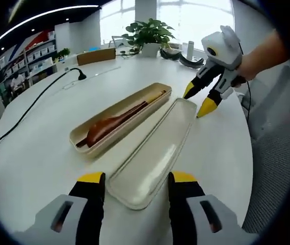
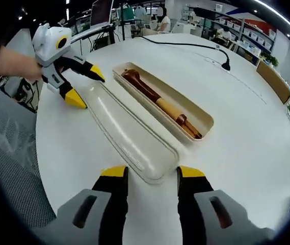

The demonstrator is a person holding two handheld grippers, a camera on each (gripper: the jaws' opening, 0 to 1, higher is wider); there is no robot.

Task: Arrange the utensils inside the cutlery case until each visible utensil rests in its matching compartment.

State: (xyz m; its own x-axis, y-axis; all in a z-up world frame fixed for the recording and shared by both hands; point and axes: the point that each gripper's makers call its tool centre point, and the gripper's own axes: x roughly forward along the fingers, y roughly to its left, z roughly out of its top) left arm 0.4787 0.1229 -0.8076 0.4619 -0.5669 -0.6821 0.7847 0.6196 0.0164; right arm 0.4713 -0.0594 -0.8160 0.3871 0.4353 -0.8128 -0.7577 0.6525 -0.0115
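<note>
While the case [image 1: 119,121] holds wooden utensils [image 1: 115,120], its lid [image 1: 155,153] lies alongside on the table [image 1: 37,153]; left gripper [image 1: 135,179] and right gripper [image 2: 147,172] straddle opposite lid ends, jaws apart, empty.

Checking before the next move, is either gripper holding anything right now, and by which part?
Nothing is held. The left gripper and right gripper are both open, each at one end of the lid beside the case.
</note>
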